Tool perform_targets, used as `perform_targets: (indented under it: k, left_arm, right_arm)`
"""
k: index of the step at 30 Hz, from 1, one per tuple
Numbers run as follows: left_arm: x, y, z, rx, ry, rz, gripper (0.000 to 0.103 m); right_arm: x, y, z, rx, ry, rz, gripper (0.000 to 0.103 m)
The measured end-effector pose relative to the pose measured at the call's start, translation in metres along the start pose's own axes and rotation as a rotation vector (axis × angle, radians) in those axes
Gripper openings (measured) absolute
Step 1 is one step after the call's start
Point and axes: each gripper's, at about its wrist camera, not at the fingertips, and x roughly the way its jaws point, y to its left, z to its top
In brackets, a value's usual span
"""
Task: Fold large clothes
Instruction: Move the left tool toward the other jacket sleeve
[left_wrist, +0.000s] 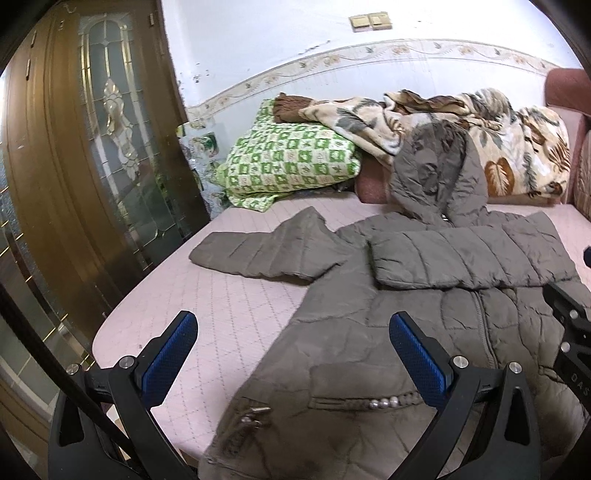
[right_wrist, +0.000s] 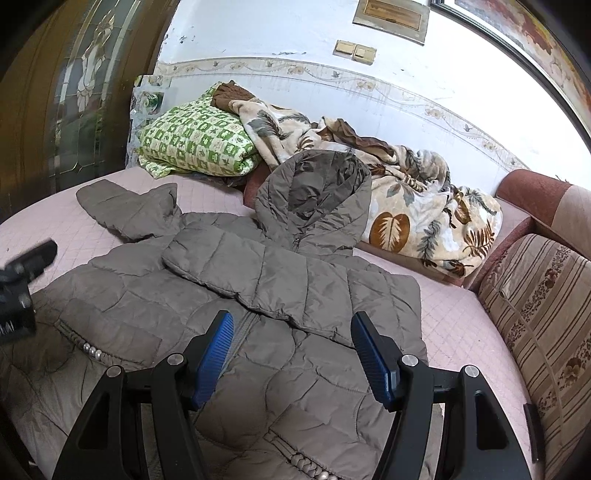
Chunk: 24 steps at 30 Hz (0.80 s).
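A grey-brown quilted hooded jacket (left_wrist: 424, 295) lies front up on the pink bed (left_wrist: 229, 306). Its right sleeve (left_wrist: 458, 258) is folded across the chest. Its left sleeve (left_wrist: 258, 251) lies spread out to the left. The hood (left_wrist: 436, 173) leans on the bedding behind. My left gripper (left_wrist: 293, 325) is open and empty above the jacket's lower left edge. My right gripper (right_wrist: 291, 325) is open and empty above the jacket's lower front (right_wrist: 295, 369), near the zip. The folded sleeve (right_wrist: 266, 273) and spread sleeve (right_wrist: 125, 210) also show in the right wrist view.
A green checked pillow (left_wrist: 291, 162) and a leaf-print blanket (left_wrist: 480, 129) lie at the bed's far side against the wall. A wooden door with glass (left_wrist: 92, 147) stands left. A striped cushion (right_wrist: 543, 314) and reddish headboard (right_wrist: 528, 192) stand right.
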Motion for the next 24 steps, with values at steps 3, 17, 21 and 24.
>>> perform_targets:
  k: [3,17,21,24]
  left_arm:
    - [0.003,0.009,0.001,-0.017,0.004,0.018,0.103]
    - [0.018,0.031,0.0,-0.055,0.035,0.055,0.103]
    - [0.021,0.033,0.001,-0.059,0.039,0.06,0.103]
    - [0.03,0.041,0.006,-0.068,0.053,0.059,0.103]
  right_arm:
    - [0.002,0.001,0.0,-0.002,0.003,0.001,0.07]
    - [0.011,0.012,-0.002,-0.025,0.023,0.011,0.07]
    - [0.013,0.013,-0.003,-0.024,0.028,0.012,0.07]
    - [0.015,0.014,-0.005,-0.024,0.033,0.019,0.07]
